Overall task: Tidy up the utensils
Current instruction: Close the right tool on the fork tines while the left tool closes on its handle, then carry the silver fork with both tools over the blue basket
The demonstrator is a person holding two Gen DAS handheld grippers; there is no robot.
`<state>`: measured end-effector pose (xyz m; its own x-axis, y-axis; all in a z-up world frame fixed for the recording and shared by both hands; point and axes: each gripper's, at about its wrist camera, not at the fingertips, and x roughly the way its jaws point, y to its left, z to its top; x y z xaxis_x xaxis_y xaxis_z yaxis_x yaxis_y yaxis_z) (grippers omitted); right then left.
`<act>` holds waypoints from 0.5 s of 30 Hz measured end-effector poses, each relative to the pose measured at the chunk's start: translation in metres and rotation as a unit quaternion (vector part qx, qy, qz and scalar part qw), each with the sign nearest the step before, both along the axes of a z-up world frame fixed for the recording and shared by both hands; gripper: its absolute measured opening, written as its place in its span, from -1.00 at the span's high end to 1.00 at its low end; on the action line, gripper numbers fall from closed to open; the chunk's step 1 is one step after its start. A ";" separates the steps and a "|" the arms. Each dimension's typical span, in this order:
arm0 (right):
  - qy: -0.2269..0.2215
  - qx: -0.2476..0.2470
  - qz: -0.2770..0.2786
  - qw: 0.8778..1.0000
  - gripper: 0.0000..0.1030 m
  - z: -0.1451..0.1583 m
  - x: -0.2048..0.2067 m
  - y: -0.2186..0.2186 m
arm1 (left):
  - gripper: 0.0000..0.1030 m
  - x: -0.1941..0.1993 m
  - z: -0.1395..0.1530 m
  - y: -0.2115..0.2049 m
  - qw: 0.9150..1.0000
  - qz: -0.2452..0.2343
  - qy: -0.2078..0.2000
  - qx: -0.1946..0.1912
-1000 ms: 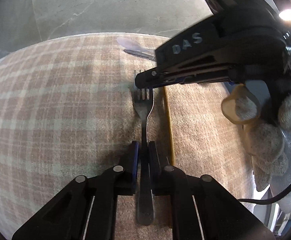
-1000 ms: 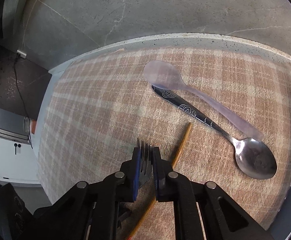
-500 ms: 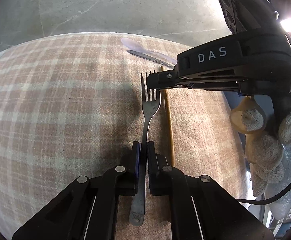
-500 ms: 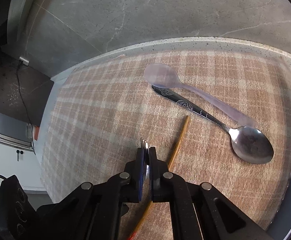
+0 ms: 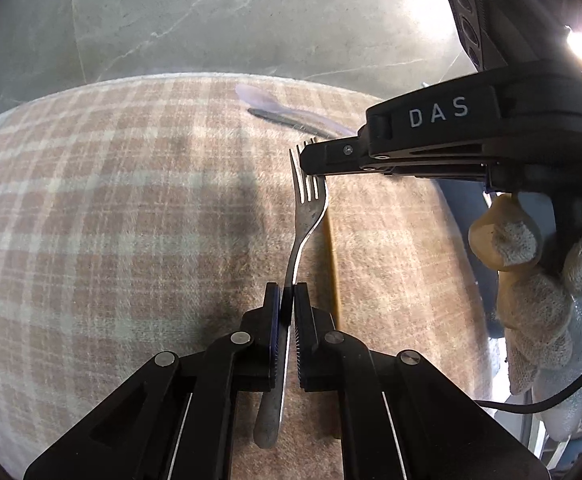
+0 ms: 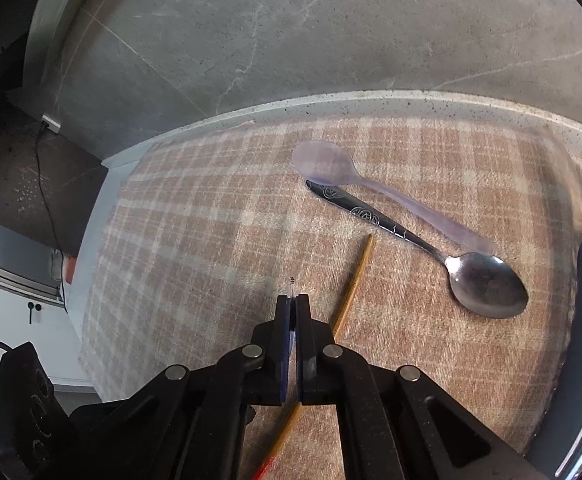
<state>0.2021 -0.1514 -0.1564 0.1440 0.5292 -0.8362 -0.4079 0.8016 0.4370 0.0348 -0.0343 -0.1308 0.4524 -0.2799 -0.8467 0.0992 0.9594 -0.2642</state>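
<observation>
We hold the fork (image 5: 306, 216) with both tools, the left gripper (image 5: 287, 300) closed on its handle and the right gripper (image 6: 293, 306) closed on its tines, so uneven pulling could twist it loose onto the chopstick (image 6: 355, 276) just beside.

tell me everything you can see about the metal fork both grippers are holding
The metal fork is dull grey steel with four tines, a curved neck and a plain flat handle. The left gripper is shut on its handle just below the neck, with the handle end passing back between the fingers. The right gripper pinches the tines from the side. It appears lifted above the plaid cloth, beside a thin yellow stick, seemingly not touching it.
</observation>
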 end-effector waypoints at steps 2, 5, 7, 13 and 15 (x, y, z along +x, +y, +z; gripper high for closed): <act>-0.015 0.000 0.000 1.000 0.96 0.010 -0.003 -0.003 | 0.89 -0.002 0.006 -0.006 1.000 -0.003 -0.005 -0.002; -0.031 0.001 -0.003 1.000 0.96 0.023 -0.006 -0.011 | 0.89 -0.001 0.020 -0.011 1.000 -0.011 -0.015 -0.006; -0.039 0.002 -0.008 0.999 0.96 0.031 -0.007 -0.017 | 0.89 0.001 0.030 -0.016 1.000 -0.019 -0.022 -0.009; -0.069 -0.007 -0.029 0.997 0.96 0.058 -0.011 -0.048 | 0.89 0.013 0.044 -0.039 0.998 -0.048 -0.043 -0.021; -0.078 -0.011 -0.041 0.996 0.96 0.066 -0.012 -0.063 | 0.89 0.016 0.048 -0.049 0.997 -0.059 -0.049 -0.027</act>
<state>0.1897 -0.2140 -0.0902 0.3150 0.4922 -0.8115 -0.4028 0.8435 0.3553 0.0506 -0.0837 -0.0825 0.4934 -0.3797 -0.7826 0.2377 0.9243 -0.2986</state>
